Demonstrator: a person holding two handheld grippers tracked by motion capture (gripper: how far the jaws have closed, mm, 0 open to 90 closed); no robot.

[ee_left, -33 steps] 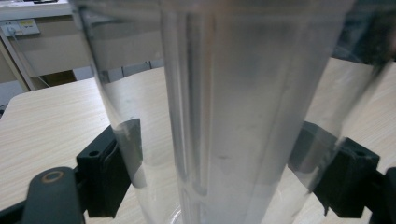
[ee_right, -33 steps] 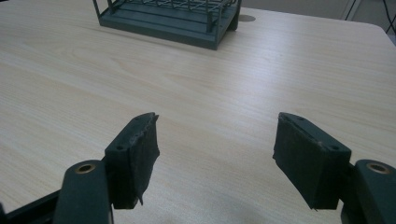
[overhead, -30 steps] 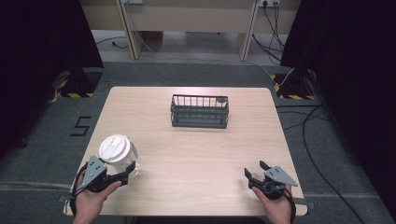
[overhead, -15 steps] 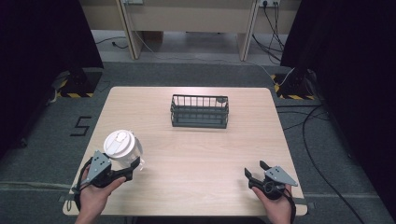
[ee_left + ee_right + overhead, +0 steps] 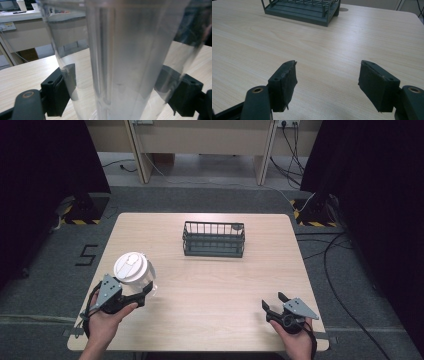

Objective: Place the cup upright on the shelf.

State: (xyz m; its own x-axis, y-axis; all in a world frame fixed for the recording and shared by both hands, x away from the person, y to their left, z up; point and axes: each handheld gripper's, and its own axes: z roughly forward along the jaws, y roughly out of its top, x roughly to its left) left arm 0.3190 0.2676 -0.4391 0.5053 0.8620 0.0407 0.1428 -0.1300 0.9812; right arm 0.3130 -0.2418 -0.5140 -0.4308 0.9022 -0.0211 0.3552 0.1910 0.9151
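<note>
A clear plastic cup with a white lid is clamped between the jaws of the left gripper, near the front left corner of the wooden table. In the left gripper view the cup's see-through wall sits right up against the camera, with one black jaw pressed against it on each side, so it's squeezed between the pads rather than just sitting beside them. From above, the cup stands roughly upright with its lid facing up. Whether its base is touching the tabletop or lifted a bit can't really be told.

The right gripper is held at the front right corner, well apart from the cup, with its jaws spread wide and nothing between them but bare wood, as seen in the right gripper view.

A dark wire basket is seen further back, around the middle of the table, well apart from both grippers.
</note>
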